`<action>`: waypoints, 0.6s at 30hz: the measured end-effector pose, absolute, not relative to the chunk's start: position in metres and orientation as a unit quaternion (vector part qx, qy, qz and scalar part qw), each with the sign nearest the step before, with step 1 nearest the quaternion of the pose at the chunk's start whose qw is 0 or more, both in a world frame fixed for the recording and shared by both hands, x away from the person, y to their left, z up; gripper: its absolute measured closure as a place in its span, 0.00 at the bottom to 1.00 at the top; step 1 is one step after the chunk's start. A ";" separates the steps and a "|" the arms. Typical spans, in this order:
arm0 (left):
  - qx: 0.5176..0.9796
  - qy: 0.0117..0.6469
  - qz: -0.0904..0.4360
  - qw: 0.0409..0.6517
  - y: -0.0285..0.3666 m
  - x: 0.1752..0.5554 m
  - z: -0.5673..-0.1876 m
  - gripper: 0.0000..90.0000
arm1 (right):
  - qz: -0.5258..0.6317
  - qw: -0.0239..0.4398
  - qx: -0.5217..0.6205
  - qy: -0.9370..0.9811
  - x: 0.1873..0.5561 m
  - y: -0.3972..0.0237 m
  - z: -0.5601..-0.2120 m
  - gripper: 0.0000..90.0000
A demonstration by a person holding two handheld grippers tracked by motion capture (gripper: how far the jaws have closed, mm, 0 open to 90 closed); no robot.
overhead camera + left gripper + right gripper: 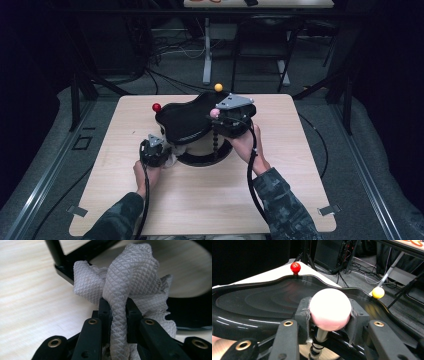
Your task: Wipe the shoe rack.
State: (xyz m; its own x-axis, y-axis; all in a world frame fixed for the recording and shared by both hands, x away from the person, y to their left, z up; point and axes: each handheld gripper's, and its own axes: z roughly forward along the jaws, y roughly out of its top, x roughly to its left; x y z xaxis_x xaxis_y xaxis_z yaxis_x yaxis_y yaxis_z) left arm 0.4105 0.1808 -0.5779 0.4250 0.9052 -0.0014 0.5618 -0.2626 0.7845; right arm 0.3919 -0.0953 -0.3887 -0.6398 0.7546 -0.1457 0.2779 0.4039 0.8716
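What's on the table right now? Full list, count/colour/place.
Tray: 1, glossy black, wavy rim, raised above the table centre.
Ring base: 1, black, on the table under the tray.
Knobs: 3, at the tray's rim; red knob at its left, yellow knob at the back, pink knob at the right.
Cloth: 1, white, quilted weave, bunched beside the ring base.
Table: 1, light wood.
Left gripper: black, shut on the cloth.
Right gripper: black, shut on the pink knob.
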 end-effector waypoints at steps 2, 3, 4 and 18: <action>0.761 0.477 0.236 0.372 0.174 0.402 -0.578 0.88 | 0.438 0.272 0.326 0.792 0.392 -0.095 -0.389 0.67; 0.760 0.473 0.240 0.375 0.170 0.399 -0.579 0.88 | 0.438 0.272 0.325 0.792 0.392 -0.095 -0.389 0.67; 0.762 0.467 0.244 0.376 0.163 0.392 -0.578 0.88 | 0.440 0.271 0.324 0.793 0.392 -0.095 -0.389 0.67; 0.765 0.442 0.243 0.400 0.114 0.370 -0.580 0.87 | 0.439 0.266 0.325 0.794 0.393 -0.095 -0.388 0.67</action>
